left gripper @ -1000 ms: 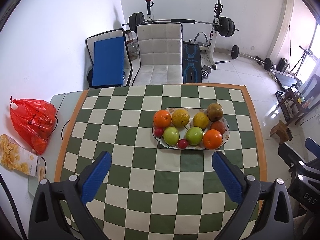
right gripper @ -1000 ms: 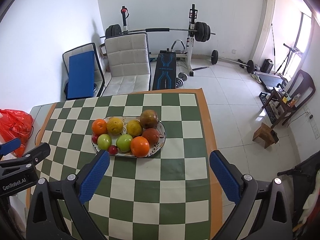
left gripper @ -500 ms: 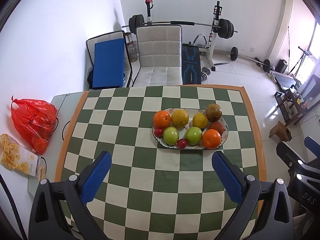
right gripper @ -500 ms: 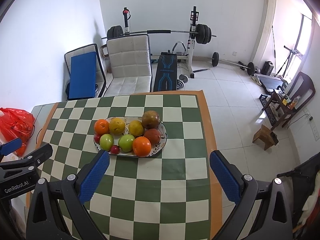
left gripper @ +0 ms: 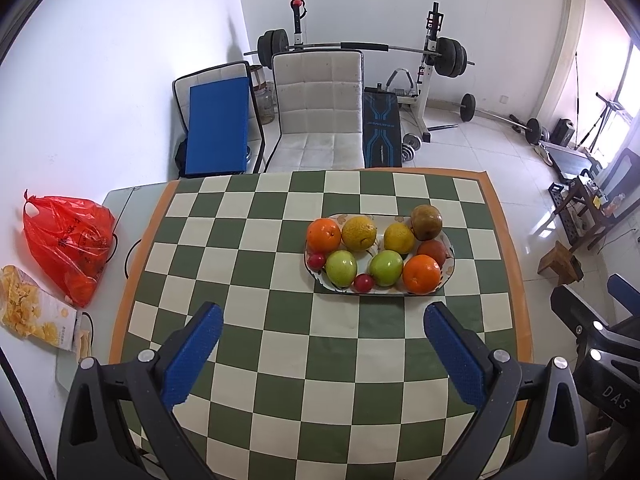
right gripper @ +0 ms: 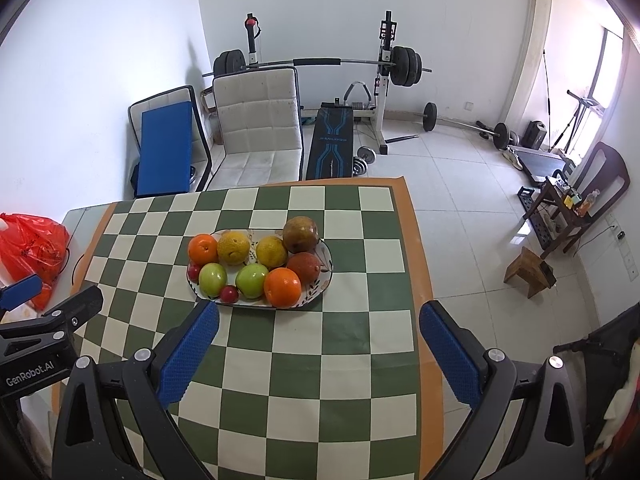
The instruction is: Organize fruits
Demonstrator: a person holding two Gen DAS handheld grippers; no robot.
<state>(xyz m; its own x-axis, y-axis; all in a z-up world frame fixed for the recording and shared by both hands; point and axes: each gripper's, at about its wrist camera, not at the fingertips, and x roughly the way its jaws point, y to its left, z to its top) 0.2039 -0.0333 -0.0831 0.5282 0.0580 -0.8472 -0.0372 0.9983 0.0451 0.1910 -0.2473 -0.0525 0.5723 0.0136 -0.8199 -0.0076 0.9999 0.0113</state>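
Observation:
An oval patterned plate point(left gripper: 451, 266) point(right gripper: 326, 276) sits mid-table on a green and cream checkered cloth point(left gripper: 248, 280). It holds two oranges point(left gripper: 324, 234) point(left gripper: 421, 274), two green apples point(left gripper: 341, 267) point(left gripper: 385, 267), two yellow citrus fruits point(left gripper: 360, 232), a brown-green fruit point(left gripper: 427, 216), a reddish fruit point(left gripper: 433, 251) and two small red fruits point(left gripper: 363, 282). My left gripper point(left gripper: 322, 334) hangs open above the cloth, well short of the plate. My right gripper point(right gripper: 318, 334) is open too, its left fingertip point(right gripper: 206, 320) just near of the plate's edge. Neither holds anything.
A red plastic bag point(left gripper: 66, 240) and a snack packet point(left gripper: 28, 312) lie on the grey ledge left of the cloth. Beyond the table stand a white chair point(left gripper: 318, 120), a blue-padded chair point(left gripper: 218, 128) and a barbell rack point(left gripper: 430, 60). Tiled floor lies to the right.
Both grippers have drawn back and up a little, so the plate looks slightly smaller and farther. The fruits have not moved and both grippers stay open.

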